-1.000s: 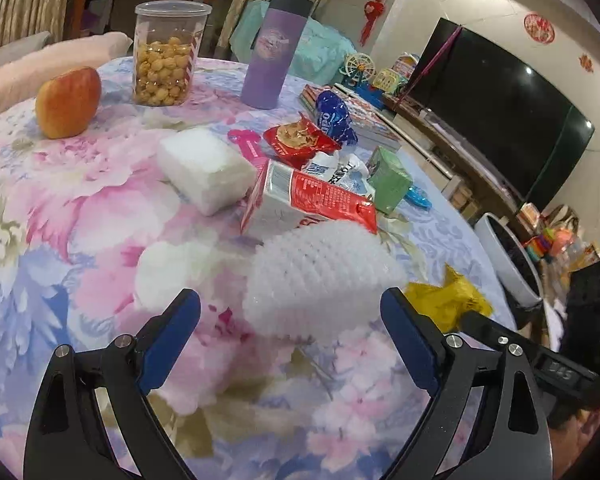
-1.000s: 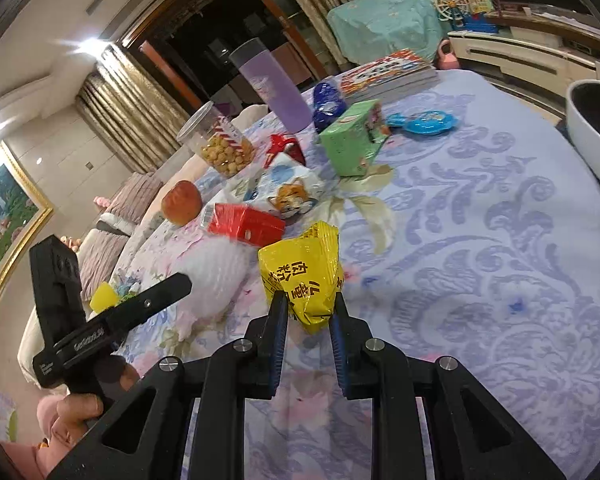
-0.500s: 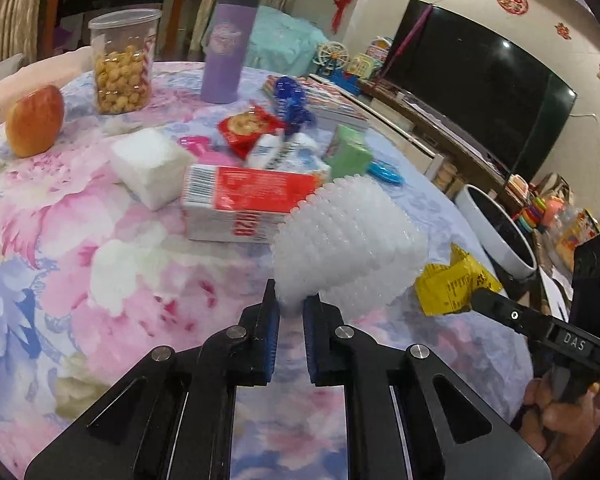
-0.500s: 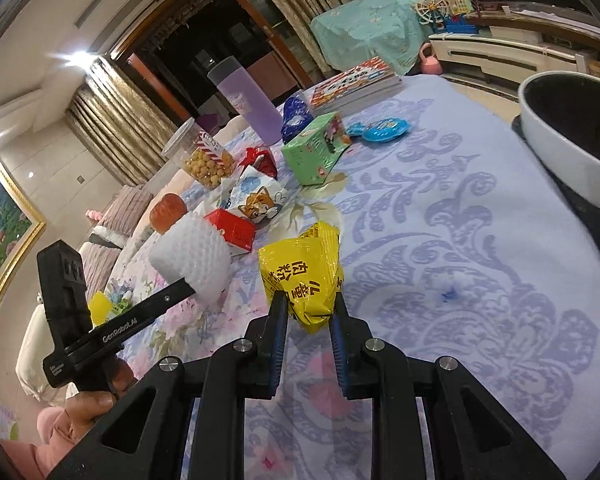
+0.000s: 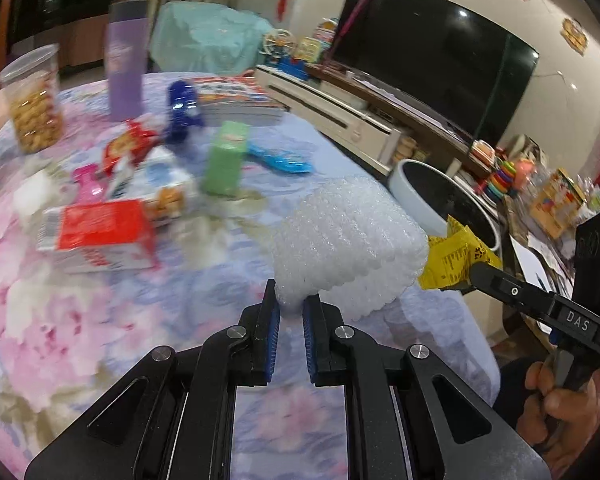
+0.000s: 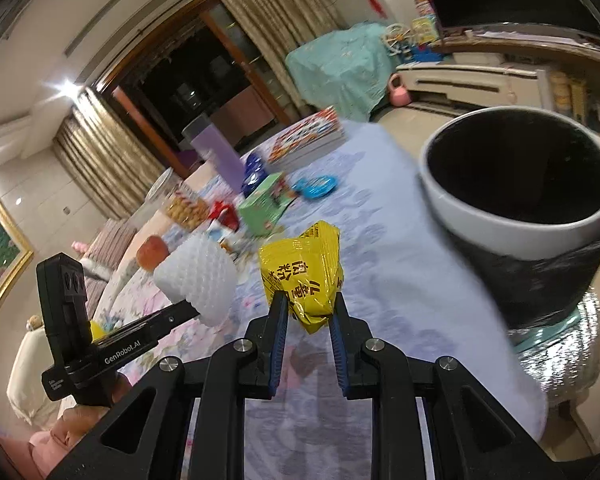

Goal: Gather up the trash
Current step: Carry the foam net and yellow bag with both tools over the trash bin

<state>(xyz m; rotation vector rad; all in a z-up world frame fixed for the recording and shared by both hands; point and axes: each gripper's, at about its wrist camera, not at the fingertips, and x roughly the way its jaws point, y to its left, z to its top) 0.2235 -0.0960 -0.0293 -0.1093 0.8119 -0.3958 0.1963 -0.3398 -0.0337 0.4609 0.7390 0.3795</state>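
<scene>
My left gripper [image 5: 291, 307] is shut on a white foam fruit net [image 5: 346, 244] and holds it above the table, near its right edge. The net also shows in the right wrist view [image 6: 198, 280]. My right gripper [image 6: 309, 307] is shut on a yellow snack wrapper [image 6: 302, 274], held above the table edge. The wrapper shows in the left wrist view [image 5: 456, 258], just right of the net. A white trash bin with a black liner [image 6: 518, 220] stands beside the table to the right; it also shows in the left wrist view [image 5: 440, 196].
On the floral tablecloth [image 5: 100, 320] lie a red carton [image 5: 96, 236], a green box [image 5: 225, 158], snack packets [image 5: 160, 188], a blue wrapper [image 5: 182, 112], a purple tumbler [image 5: 125, 66], a jar of snacks [image 5: 34, 98] and books [image 5: 240, 98]. A TV [image 5: 432, 60] stands behind.
My left gripper closed on the foam net, lifted it and carried it right toward the bin. My right gripper moved the yellow wrapper right, closer to the bin.
</scene>
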